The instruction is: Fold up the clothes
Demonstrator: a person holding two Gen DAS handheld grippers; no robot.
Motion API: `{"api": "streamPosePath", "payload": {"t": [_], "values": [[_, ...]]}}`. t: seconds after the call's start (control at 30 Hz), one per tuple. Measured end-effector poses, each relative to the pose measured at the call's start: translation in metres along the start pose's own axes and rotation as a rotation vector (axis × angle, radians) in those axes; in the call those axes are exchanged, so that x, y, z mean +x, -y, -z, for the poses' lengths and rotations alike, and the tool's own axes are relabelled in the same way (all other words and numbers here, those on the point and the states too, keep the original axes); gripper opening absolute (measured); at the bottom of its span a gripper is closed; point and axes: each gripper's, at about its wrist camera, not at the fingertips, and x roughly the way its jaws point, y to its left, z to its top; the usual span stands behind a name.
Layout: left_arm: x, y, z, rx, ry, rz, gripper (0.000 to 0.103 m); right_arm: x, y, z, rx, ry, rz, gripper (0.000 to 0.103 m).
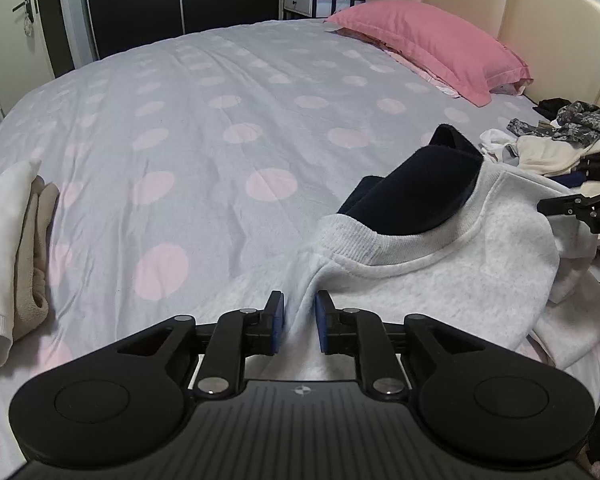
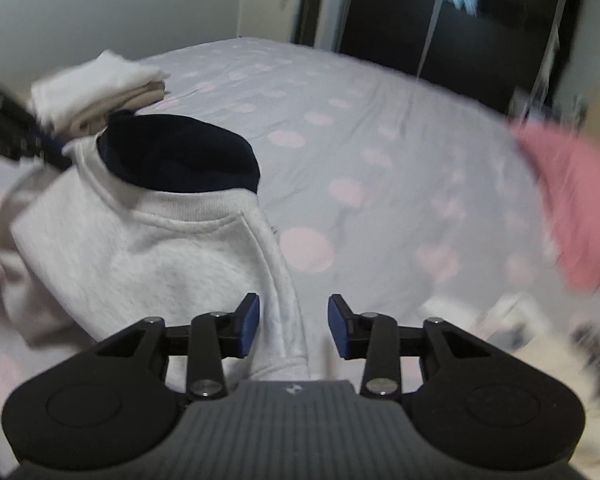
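Two grippers flank a grey sweatshirt (image 1: 440, 272) near the bed's (image 1: 220, 120) pile-side edge, collar pointing toward the bed's middle. The left gripper (image 1: 299, 322) stands narrowly parted around a fabric ridge; the right gripper (image 2: 293, 326), wider, has the shoulder edge beside its left pad, unpinched.

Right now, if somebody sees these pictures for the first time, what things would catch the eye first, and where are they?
The light grey sweatshirt with its dark navy collar lining lies on the polka-dot bed cover, right ahead of both grippers. Its fabric runs between the parted pads of the left gripper and the right gripper. A pink pillow lies by the headboard, and folded pale clothes sit at the left edge.
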Motion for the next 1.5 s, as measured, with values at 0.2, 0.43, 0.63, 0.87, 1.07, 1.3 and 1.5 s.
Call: {"api": "streamPosePath", "payload": {"t": [0.2, 0.43, 0.63, 0.87, 1.07, 1.3, 1.5], "values": [[-0.008, 0.007, 0.003, 0.013, 0.015, 0.004, 0.016, -0.003, -0.046, -0.005, -0.291, 0.018, 0.121, 0.041], [-0.012, 0.009, 0.009, 0.038, 0.019, 0.010, 0.018, 0.024, -0.044, 0.004, -0.278, -0.088, 0.146, 0.029], [-0.019, 0.011, 0.014, 0.094, 0.027, 0.003, 0.029, 0.014, -0.005, -0.001, -0.005, -0.093, -0.011, 0.013], [-0.028, 0.006, 0.025, 0.148, 0.047, -0.008, 0.050, -0.014, 0.038, -0.005, 0.257, -0.046, -0.131, 0.013], [-0.019, 0.002, 0.023, 0.127, 0.048, -0.028, 0.053, -0.013, 0.023, -0.006, 0.221, -0.066, -0.127, 0.013], [0.003, 0.005, 0.026, 0.126, 0.005, -0.058, 0.034, -0.015, 0.020, -0.003, 0.215, -0.062, -0.124, 0.013], [-0.004, 0.007, 0.027, 0.134, 0.022, -0.070, 0.008, -0.023, 0.016, -0.004, 0.156, -0.035, -0.114, 0.032]]}}
